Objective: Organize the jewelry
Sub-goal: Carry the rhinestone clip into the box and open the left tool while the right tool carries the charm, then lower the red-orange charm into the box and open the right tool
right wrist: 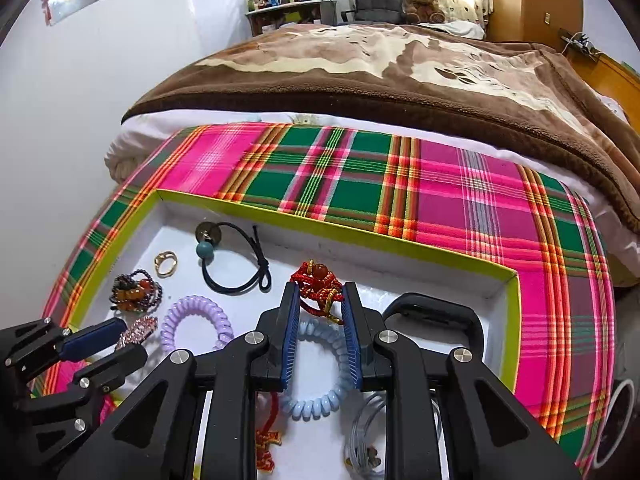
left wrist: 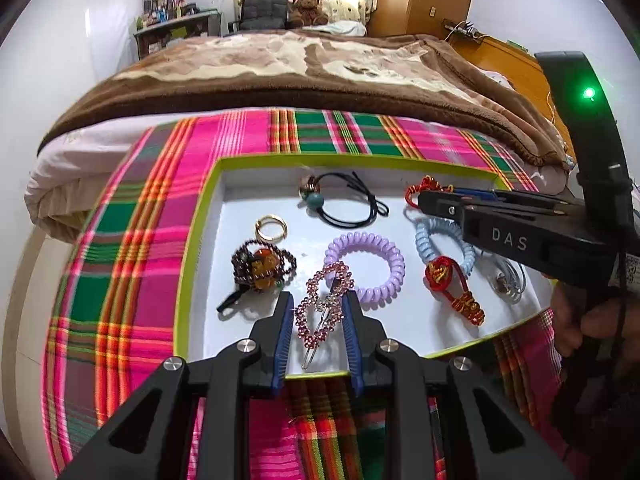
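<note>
While the rhinestone hair clip (left wrist: 325, 309) lies lengthwise between the left gripper (left wrist: 318, 300)'s jaws, both grippers' jaws gape

hidden: red knot charm (right wrist: 269, 446) partly behind right hand-held gripper (right wrist: 319, 307) | silver item (right wrist: 362, 436) indistinct

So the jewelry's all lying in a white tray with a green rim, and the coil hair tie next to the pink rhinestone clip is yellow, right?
Not quite. The coil hair tie beside the pink rhinestone clip is lilac, not yellow; the left wrist view shows it plainly. The other coil tie is pale blue. The rest holds: the jewelry lies in a white tray with a green rim.
</note>
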A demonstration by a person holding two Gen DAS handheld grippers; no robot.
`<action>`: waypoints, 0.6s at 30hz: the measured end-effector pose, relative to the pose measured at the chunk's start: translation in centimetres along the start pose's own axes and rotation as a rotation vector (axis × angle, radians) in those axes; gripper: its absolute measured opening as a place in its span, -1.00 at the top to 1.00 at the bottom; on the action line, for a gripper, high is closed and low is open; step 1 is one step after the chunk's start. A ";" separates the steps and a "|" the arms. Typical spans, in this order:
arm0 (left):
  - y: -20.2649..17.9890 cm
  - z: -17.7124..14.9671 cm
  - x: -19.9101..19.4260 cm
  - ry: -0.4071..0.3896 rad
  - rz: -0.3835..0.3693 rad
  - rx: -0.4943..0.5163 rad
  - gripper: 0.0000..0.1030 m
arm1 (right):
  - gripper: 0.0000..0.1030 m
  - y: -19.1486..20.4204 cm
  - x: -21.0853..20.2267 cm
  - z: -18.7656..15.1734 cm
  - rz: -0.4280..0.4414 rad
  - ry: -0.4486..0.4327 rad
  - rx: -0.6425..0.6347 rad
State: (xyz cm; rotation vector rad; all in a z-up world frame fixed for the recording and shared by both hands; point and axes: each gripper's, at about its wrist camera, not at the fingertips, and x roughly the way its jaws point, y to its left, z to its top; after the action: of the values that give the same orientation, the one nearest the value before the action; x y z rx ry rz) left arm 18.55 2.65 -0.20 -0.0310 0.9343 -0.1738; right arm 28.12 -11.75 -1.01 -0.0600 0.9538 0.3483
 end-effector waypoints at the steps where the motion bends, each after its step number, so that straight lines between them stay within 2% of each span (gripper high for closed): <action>1: -0.1 0.0 0.0 -0.005 0.008 0.007 0.50 | 0.57 0.0 0.1 0.0 -0.001 0.003 0.000; 9: -0.2 0.0 0.0 -0.004 0.022 0.010 0.49 | 0.56 0.3 0.5 0.0 -0.025 -0.003 -0.019; 14: -0.2 0.1 0.2 -0.006 0.026 0.007 0.43 | 0.31 0.6 0.4 0.0 -0.022 -0.006 -0.031; 18: -0.2 0.1 0.1 -0.012 0.019 0.003 0.29 | 0.30 0.5 0.4 -0.1 -0.022 -0.008 -0.019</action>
State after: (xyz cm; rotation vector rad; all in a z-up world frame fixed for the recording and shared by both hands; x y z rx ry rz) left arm 18.67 2.45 -0.22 -0.0204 0.9225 -0.1568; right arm 28.09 -11.19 -1.31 -0.0864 0.9408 0.3373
